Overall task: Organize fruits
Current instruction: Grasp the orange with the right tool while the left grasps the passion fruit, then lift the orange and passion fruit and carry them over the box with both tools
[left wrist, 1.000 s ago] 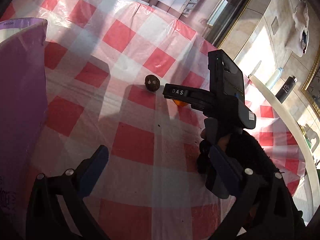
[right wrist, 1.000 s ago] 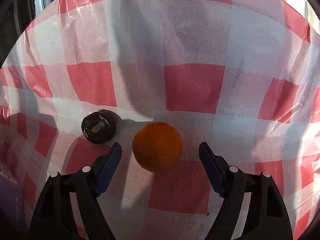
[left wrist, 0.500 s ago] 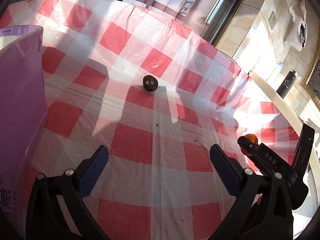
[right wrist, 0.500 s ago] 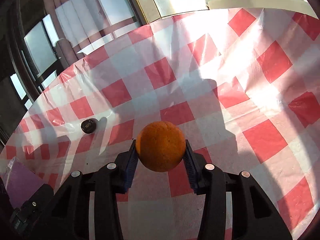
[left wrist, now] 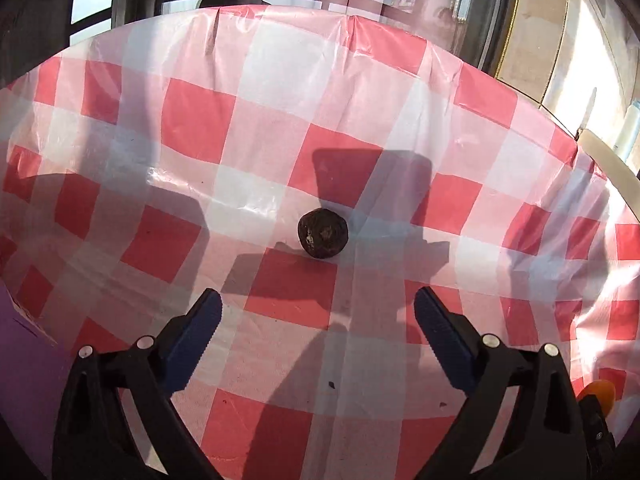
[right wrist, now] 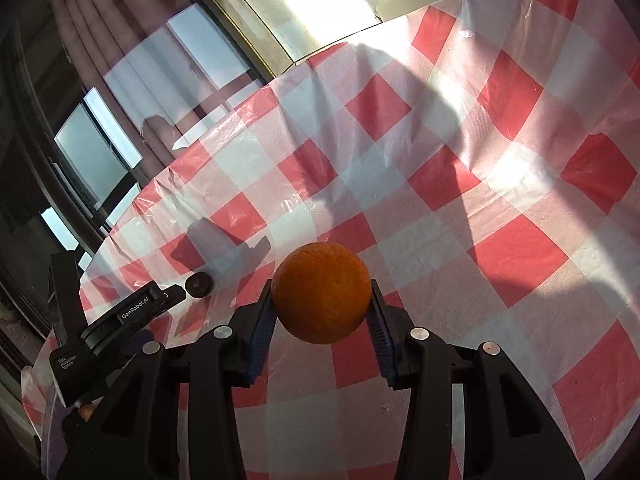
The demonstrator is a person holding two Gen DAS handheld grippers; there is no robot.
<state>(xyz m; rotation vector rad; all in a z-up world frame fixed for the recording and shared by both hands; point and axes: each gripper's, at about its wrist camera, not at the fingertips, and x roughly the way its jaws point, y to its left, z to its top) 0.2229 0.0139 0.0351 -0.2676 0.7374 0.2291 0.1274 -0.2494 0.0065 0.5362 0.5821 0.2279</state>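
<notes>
Right gripper [right wrist: 322,314]: clamped on orange [right wrist: 320,292], held above checked tablecloth [right wrist: 500,208]; its own view alone shows the grip. Left gripper [left wrist: 318,312]: jaws wide, empty. Dark fruit [left wrist: 323,233]: on cloth at 12 o'clock from the left gripper, apart; the left view shows it closest.

harsh sunlight, hard shadows, perhaps window glare

Purple container [left wrist: 16,344]: we see one corner, cut by the frame edge. Orange [left wrist: 599,394]: we see a sliver behind gripper hardware.
</notes>
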